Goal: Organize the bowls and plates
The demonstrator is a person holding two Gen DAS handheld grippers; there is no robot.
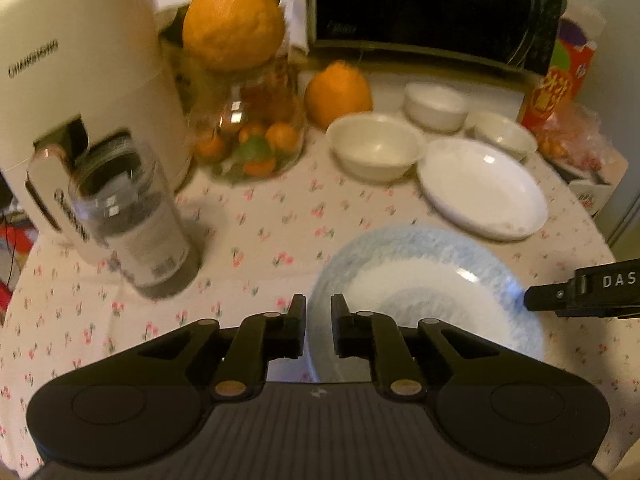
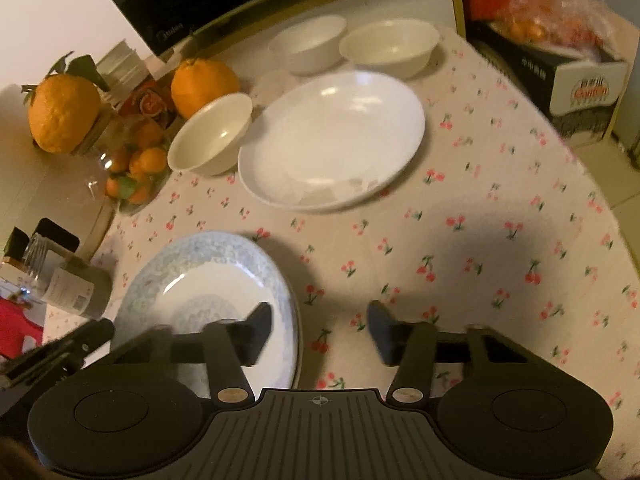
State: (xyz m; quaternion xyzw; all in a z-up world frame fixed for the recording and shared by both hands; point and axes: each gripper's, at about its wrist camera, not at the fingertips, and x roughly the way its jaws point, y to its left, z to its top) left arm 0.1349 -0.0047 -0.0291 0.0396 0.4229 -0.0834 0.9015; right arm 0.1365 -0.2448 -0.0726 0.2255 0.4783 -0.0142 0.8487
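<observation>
A blue-rimmed plate lies on the cherry-print tablecloth. My left gripper is shut on its left rim, which runs through the narrow gap between the fingers. My right gripper stands open astride the plate's right rim: one finger is over the plate, the other is clear of the edge. Farther back lie a white plate and three white bowls, seen in the right wrist view as bowls.
A white appliance and a dark jar stand at the left. A glass jar of small oranges, two big oranges, a microwave and a red box line the back. The table edge curves at the right.
</observation>
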